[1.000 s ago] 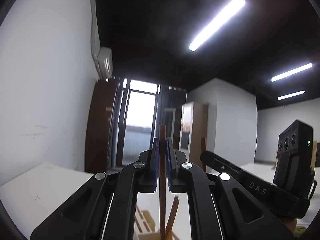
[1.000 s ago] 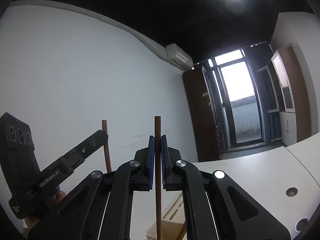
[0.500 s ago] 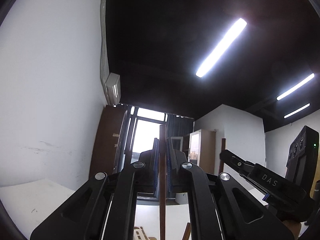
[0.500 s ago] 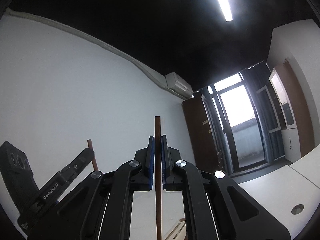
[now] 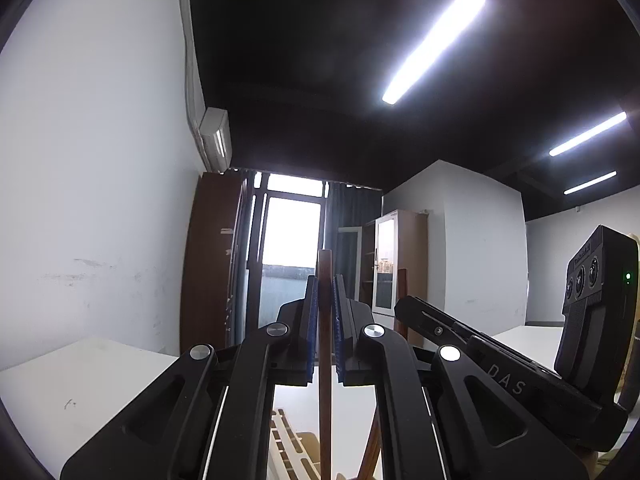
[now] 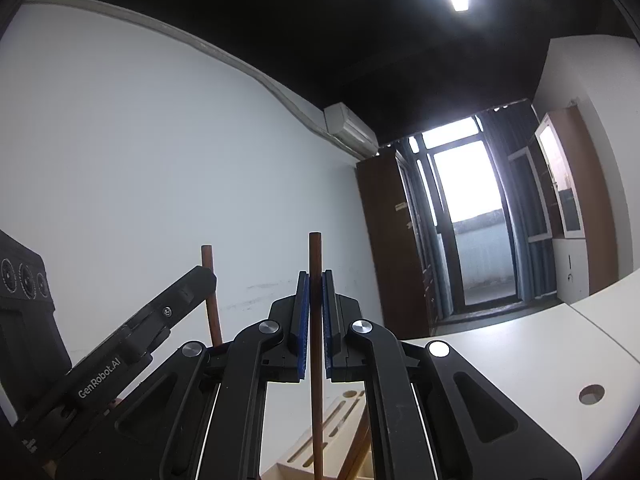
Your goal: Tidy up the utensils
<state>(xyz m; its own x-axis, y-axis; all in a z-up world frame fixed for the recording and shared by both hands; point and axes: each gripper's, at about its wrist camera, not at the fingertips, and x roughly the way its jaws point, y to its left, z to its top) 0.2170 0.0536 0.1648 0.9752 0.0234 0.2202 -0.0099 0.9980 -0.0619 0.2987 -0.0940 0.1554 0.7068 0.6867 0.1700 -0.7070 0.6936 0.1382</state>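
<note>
Plainly, each gripper pinches one thin brown wooden stick upright: the left gripper (image 5: 325, 308) has its blue-padded jaws closed narrow on the left-hand stick (image 5: 325, 380), and the right gripper (image 6: 315, 316) clamps the right-hand stick (image 6: 315, 360) the same way. Each stick pokes a little above its jaws and runs down below them toward a pale wooden slotted utensil holder (image 6: 340, 412) that lies under and just ahead of the jaws.

The risk, as I judge it, is at the lower ends: both cameras tilt up at the ceiling, so the tips and the slots beneath the jaws are barely seen. A stick could miss its slot, jam against the holder's edge, or pivot in such a thin pinch. The two grippers sit close side by side and could knock each other.

Beneath and beyond the jaws spreads a white bench (image 6: 520, 356) with a round cable hole. Ahead stand white walls, a brown cabinet, a bright window and a dark ceiling with strip lights.
</note>
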